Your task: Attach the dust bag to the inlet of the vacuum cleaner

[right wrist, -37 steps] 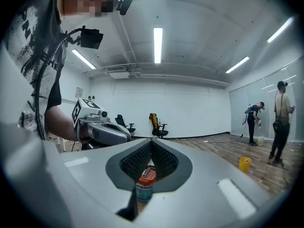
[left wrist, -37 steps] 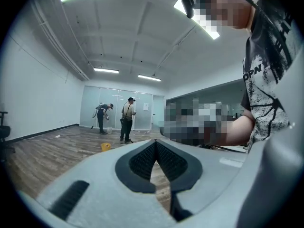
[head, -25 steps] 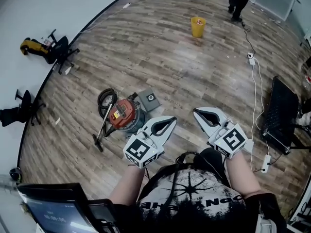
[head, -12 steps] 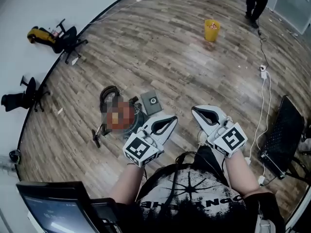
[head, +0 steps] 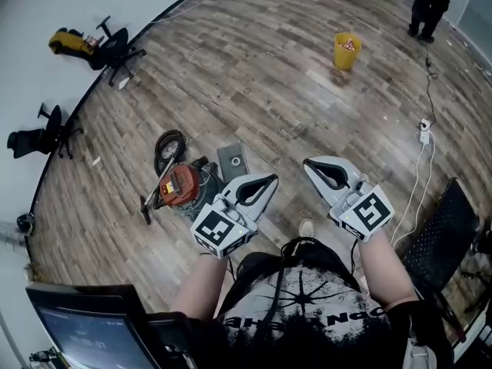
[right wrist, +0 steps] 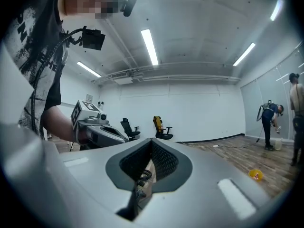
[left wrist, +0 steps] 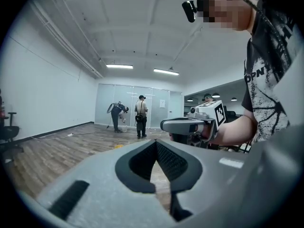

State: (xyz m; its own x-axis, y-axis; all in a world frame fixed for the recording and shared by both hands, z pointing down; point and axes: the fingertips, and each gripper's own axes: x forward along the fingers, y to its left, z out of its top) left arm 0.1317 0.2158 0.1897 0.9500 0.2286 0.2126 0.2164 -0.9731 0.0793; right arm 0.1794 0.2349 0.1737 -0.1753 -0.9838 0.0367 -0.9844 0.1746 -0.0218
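Closest to you, at chest height, your left gripper (head: 269, 181) and right gripper (head: 310, 165) are held side by side, apart from each other and pointing out over the floor. Each has its jaws pressed together with nothing between them; the left gripper view (left wrist: 156, 142) and the right gripper view (right wrist: 152, 140) both show the tips meeting in a closed point. At your lower left sits a dark screen (head: 84, 329), and the toe of your shoe (head: 306, 227) shows on the boards between your arms.

The floor (head: 254, 75) is grey-brown wood-look planking with a dull sheen. Just ahead of the left gripper, the vacuum cleaner (head: 178, 184) stands on it, red-orange on top, with its black hose (head: 169, 146) coiled at the far side. The dust bag (head: 233, 160), a flat grey square with a round opening, lies on the floor against the cleaner's right side, not on the inlet.

To your right a white cable (head: 421, 167) trails across the planks. Farther out, a yellow bucket (head: 347, 50) stands alone in the open floor. Two black office chairs (head: 115, 46) sit along the white wall (head: 46, 6) at the left, the farther one with something yellow on it.

At the far end, people (left wrist: 140, 110) stand near a glass partition (left wrist: 156, 110), and long ceiling lights (right wrist: 149, 46) run overhead.
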